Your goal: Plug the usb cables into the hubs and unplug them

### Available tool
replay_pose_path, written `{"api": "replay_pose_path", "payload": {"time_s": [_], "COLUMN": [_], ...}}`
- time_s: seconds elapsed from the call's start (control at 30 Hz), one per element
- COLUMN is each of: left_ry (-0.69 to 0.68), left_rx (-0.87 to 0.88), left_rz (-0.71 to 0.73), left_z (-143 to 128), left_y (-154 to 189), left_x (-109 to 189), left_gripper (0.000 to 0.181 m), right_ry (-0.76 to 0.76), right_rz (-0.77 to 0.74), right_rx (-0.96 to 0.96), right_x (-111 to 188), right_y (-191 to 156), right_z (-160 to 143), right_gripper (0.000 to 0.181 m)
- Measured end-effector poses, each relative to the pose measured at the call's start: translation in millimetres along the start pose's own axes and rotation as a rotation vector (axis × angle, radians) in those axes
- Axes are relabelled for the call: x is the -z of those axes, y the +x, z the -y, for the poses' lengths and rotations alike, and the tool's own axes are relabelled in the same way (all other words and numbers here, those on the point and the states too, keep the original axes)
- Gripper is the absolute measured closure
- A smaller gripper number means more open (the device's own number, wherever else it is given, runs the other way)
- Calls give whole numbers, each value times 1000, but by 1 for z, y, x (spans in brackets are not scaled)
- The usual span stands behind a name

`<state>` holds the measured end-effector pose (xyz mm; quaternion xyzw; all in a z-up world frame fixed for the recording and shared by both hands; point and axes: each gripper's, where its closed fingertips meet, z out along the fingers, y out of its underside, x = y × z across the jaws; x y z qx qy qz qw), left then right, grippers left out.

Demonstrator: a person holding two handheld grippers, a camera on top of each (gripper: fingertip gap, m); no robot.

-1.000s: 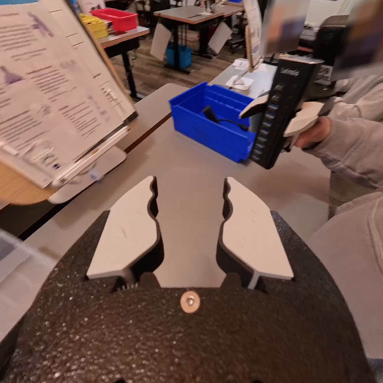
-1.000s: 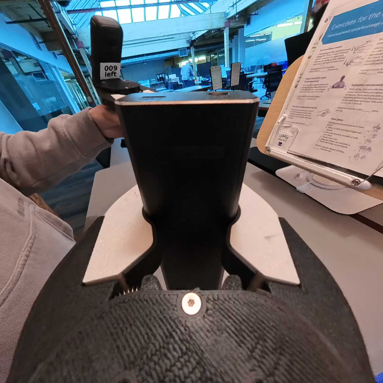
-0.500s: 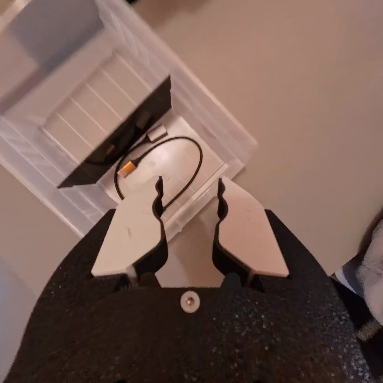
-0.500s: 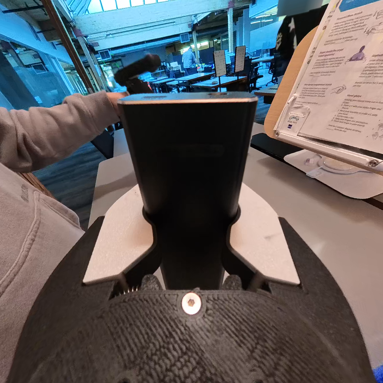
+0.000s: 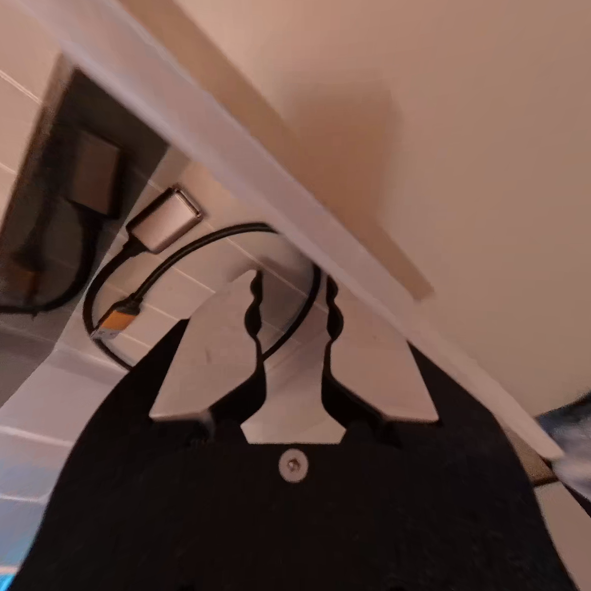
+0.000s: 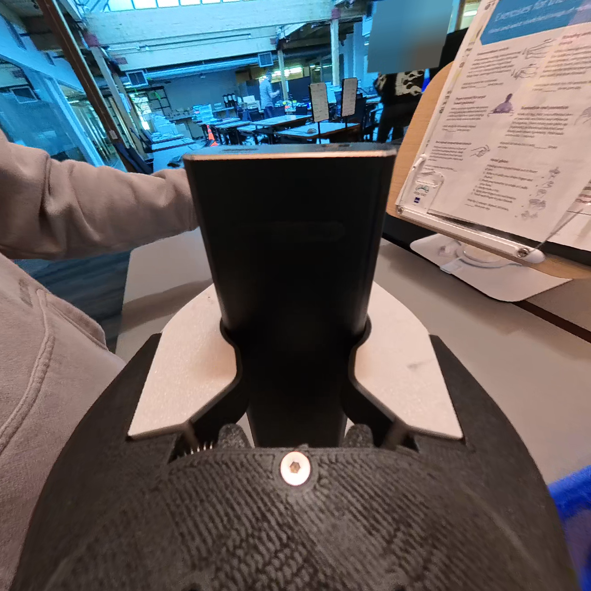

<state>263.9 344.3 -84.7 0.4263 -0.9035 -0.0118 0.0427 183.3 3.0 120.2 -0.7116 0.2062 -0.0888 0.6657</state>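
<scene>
Right gripper [image 6: 294, 339] is clamped on the upright black hub [image 6: 289, 243], above the table [image 6: 499, 351]. Left gripper [image 5: 291, 307], fingers apart, hangs over the clear bin [image 5: 243, 179]; the black cable [image 5: 198, 249] lies coiled inside.

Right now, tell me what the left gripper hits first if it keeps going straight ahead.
Probably the black cable looping between the open left gripper fingers, inside the clear bin. Depth is blurry.

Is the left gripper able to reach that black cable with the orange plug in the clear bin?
Probably yes: the left gripper is open inside the clear bin, the black cable looping between its fingers, nothing covering it.
</scene>
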Motion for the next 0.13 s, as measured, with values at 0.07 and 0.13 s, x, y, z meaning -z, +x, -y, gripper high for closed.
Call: {"api": "replay_pose_path", "payload": {"time_s": [0.07, 0.13], "left_ry": [19, 47], "left_rx": [3, 17], "left_rz": [3, 45], "left_z": [1, 1], "left_y": [-1, -6], "left_x": [0, -1], "left_gripper": [147, 154], "right_ry": [8, 20], "right_rz": [-21, -28], "right_rx": [-13, -22], "right_x": [5, 8], "right_y": [4, 5], "right_z": [-3, -3], "right_gripper": [107, 107]}}
